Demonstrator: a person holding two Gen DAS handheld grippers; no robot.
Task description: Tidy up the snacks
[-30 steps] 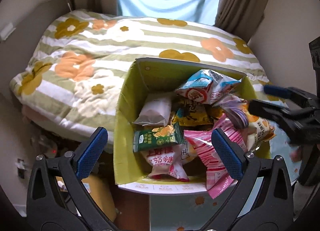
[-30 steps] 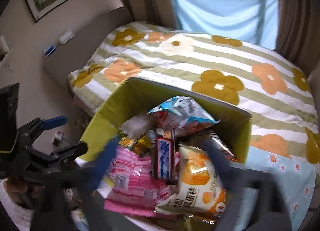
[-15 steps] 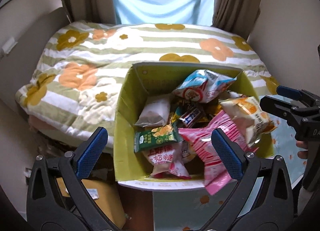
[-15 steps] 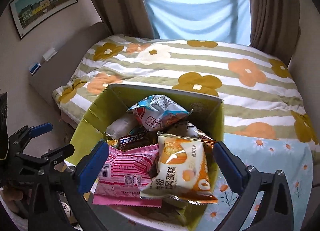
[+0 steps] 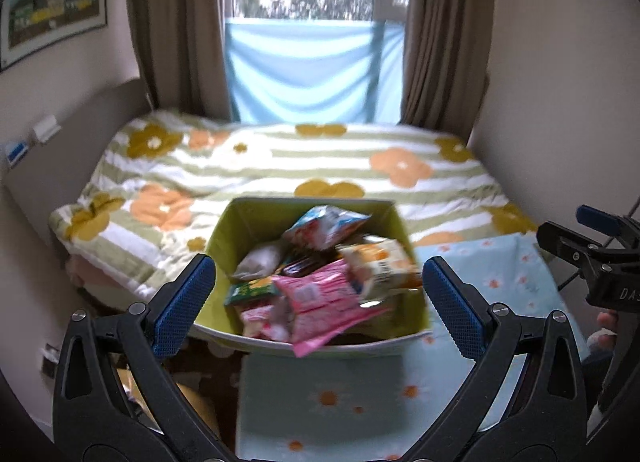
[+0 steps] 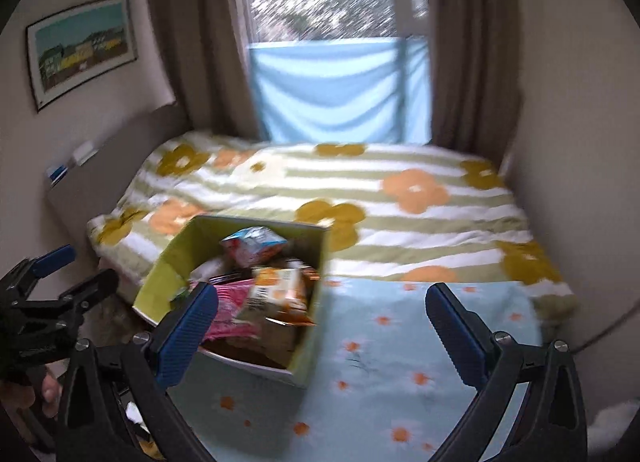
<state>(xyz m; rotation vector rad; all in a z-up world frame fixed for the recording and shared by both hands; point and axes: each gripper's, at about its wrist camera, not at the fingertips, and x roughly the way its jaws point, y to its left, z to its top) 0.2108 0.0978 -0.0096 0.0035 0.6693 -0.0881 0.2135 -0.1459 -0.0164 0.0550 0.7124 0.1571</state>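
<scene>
Left wrist view: green box [image 5: 256, 218] of snacks sits frame centre; left gripper [image 5: 318, 298] and right gripper [image 6: 320, 322] gape wide, empty. Overhanging pink packet [image 5: 320, 302] could slide out if nudged.

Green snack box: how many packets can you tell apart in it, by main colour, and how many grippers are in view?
In the green snack box, as far as blur allows:
Pink packets: 2
Blue-and-red packet: 1
Orange-and-cream packet: 1
Green packet: 1
White packet: 1
Dark packet: 1
Total: 7
Grippers: 2, left gripper and right gripper, both open.
</scene>
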